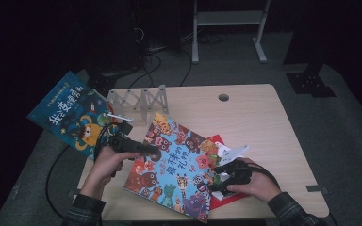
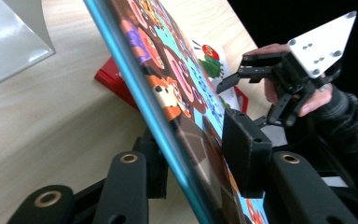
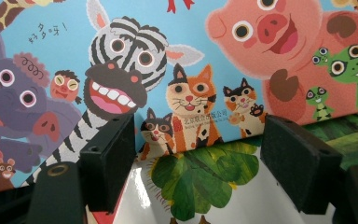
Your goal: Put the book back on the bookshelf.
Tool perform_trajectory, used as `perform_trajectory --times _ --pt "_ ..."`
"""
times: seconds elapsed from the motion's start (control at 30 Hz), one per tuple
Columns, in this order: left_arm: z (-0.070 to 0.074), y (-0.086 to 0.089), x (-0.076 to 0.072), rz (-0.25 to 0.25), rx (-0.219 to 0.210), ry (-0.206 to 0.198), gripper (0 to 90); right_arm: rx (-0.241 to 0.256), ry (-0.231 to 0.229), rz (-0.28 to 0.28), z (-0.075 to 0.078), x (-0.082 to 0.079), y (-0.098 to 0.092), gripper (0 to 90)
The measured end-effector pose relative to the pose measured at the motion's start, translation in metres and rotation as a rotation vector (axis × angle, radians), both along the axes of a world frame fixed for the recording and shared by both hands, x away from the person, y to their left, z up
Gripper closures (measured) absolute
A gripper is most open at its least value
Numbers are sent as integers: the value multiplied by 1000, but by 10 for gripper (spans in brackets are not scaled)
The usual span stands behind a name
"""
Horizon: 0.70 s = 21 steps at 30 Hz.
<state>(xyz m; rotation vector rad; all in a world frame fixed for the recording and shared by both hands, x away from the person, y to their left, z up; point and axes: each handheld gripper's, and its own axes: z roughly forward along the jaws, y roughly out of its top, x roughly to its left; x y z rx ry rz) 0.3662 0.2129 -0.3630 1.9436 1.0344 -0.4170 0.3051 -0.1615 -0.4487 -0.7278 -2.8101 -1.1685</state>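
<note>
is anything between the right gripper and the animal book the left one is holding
Nothing visible stands between them. The right gripper is open at the edge of the animal book, jaws on either side of its edge, above the red book with the green leaf picture beneath. The left gripper is shut on the animal book's other edge.

A large picture book (image 1: pixel 176 165) with a light blue cover crowded with cartoon animals lay slanted across the middle of the wooden table. Its left edge was lifted, so the cover (image 2: pixel 177 93) tilted up off the tabletop. Its right part rested over a red-edged book (image 1: pixel 219 155) with a white cover showing green leaves (image 3: pixel 200 179).
</note>
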Motion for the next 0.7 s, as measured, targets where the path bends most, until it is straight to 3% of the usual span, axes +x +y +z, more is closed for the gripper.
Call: perform_trajectory --times 0.1,0.17,0.4,0.43,0.5,0.57,0.7 --pt "2 2 -1 -11 -37 15 664 4 2 4 0 1 -1 290" --pt "6 2 -2 -17 -29 11 674 6 -3 6 0 2 -2 324" --pt "24 8 -4 -39 -87 -2 782 3 -7 -58 1 10 -16 358" --pt "27 9 -5 -42 -84 -10 787 8 -7 -69 2 12 -18 361" --pt "34 8 -5 -41 -27 -21 780 36 -11 -107 4 16 -26 367" --pt "38 10 -5 -46 -35 -20 786 60 -17 -135 6 20 -33 368" --pt "47 9 -6 -43 -5 -37 793 100 -35 -236 8 30 -49 364"
